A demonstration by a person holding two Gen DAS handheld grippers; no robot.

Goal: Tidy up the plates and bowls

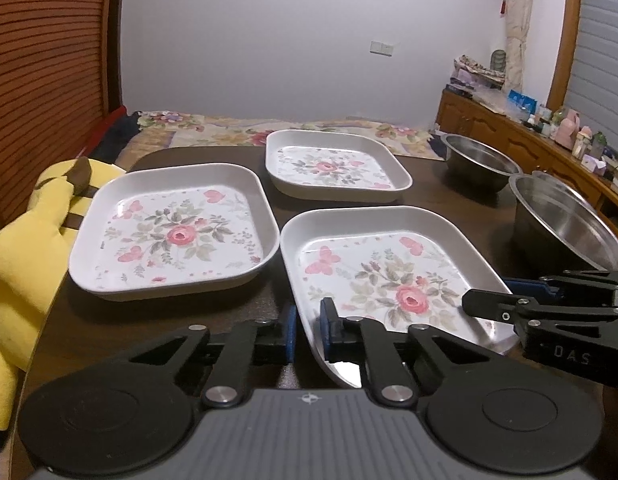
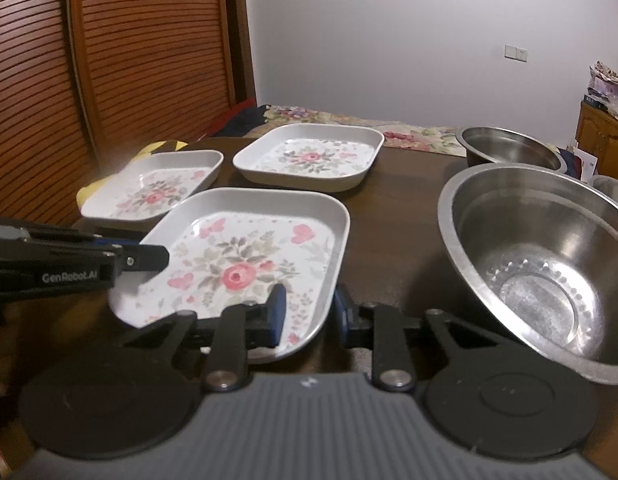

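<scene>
**Both claws clamped on the nearest floral plate**

The dark brown counter (image 1: 181,320) carries three square white plates with a rose print and, to the right, steel bowls. The largest bowl (image 2: 541,256) stands at the right edge, closest to the cameras; a smaller bowl (image 2: 509,148) sits behind it, and the rim of a third shows at the far right of the right wrist view. A yellow plush toy (image 1: 25,264) lies off the counter's left edge.

The near plate (image 1: 389,276) is tilted, its near edge lifted off the counter. The left plate (image 1: 173,232) lies flat just beside it, and the far plate (image 1: 333,168) sits behind both, apart from them.

The left claw (image 1: 307,332) is narrow, its blue pads pinching the near plate's left rim. The right claw (image 2: 307,312) grips the same plate at its right rim, one pad inside the plate and one outside the wall.
</scene>
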